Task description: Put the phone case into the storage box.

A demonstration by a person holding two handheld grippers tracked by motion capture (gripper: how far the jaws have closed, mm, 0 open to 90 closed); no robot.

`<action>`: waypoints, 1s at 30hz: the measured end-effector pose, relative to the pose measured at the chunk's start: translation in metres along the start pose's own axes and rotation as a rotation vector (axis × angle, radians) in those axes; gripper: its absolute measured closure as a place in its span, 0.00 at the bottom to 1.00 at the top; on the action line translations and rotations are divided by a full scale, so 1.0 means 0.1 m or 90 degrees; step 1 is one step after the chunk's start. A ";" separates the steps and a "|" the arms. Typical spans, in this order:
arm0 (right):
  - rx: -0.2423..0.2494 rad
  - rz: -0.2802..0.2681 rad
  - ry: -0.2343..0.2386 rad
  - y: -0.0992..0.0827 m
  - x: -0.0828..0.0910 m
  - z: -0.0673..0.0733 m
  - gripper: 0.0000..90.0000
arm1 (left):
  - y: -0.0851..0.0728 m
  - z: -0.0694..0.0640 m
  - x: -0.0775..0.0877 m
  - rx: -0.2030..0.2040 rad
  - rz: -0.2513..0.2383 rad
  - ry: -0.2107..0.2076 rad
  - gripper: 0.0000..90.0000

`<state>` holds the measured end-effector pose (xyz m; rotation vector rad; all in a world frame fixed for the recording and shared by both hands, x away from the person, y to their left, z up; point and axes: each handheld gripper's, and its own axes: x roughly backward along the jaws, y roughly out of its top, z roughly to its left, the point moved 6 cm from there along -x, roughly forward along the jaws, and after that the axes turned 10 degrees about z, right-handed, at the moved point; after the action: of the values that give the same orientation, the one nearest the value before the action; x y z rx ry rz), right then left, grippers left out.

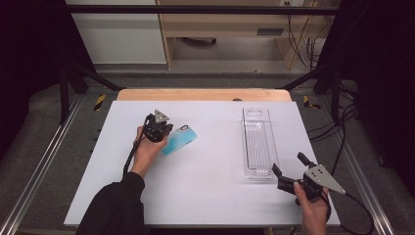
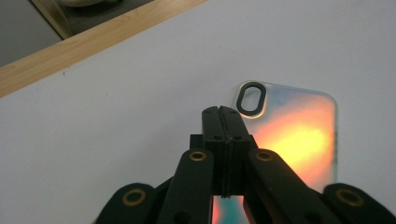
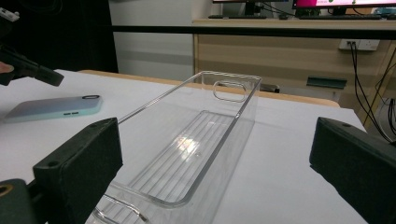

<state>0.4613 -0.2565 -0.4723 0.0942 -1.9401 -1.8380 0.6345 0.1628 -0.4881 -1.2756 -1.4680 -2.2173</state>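
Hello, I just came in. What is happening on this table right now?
A person works at a white table with a gripper in each hand. The left gripper, jaws closed together and gripping nothing, hovers over one end of a phone lying camera side up on the table. The right gripper, jaws wide open, sits just short of the near end of a long, clear plastic bin, which is empty. Neither thing is held yet.
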 end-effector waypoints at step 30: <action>0.013 -0.006 0.008 0.00 0.01 0.02 0.03 | -0.14 0.15 -0.34 0.005 0.044 0.004 1.00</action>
<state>0.4595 -0.2547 -0.4723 0.1209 -1.9533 -1.8204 0.6553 0.1722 -0.5206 -1.2958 -1.4072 -2.1669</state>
